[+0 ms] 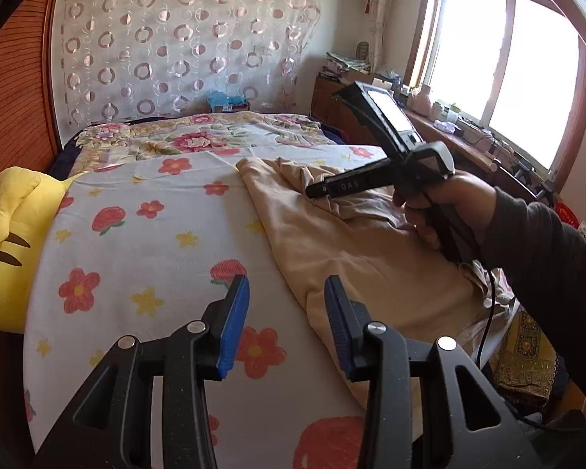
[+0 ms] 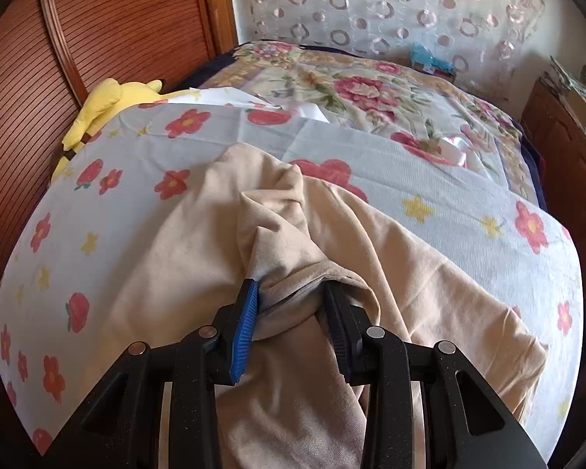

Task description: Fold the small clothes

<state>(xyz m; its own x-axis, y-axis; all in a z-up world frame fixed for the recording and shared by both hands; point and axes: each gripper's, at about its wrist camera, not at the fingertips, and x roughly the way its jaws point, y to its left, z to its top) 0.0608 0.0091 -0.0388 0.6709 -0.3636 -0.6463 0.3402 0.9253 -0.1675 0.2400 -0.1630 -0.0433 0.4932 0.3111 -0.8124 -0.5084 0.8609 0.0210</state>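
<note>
**Folding barely begun: one gripper in the cloth, the other idle**

Nearest to us, at six o'clock in the left wrist view, our left gripper [image 1: 287,326] stood wide apart and held nothing, hanging above the sheet [image 1: 144,242] with the near edge of the garment [image 1: 355,246] just to its two o'clock. In the right wrist view our right gripper [image 2: 291,326] had a thick bunch of the beige garment [image 2: 199,273] between its pads [image 2: 244,332]; the jaws were still a good way apart with cloth filling the gap, so we could not tell whether they truly pinched it or merely had it gathered between them.

Beyond the fingers, the garment lay rumpled on the sheet, a raised ridge running toward twelve o'clock, its left part fairly flat and its right side trailing off toward four o'clock. We saw no clean crease and no squared edges, so we judged no fold finished: spreading, folding and smoothing all remained.

Farther off, a yellow plush [image 1: 15,234] sat at nine o'clock by the bed's edge, and a floral quilt [image 2: 355,90] covered the far bed at twelve o'clock.
</note>
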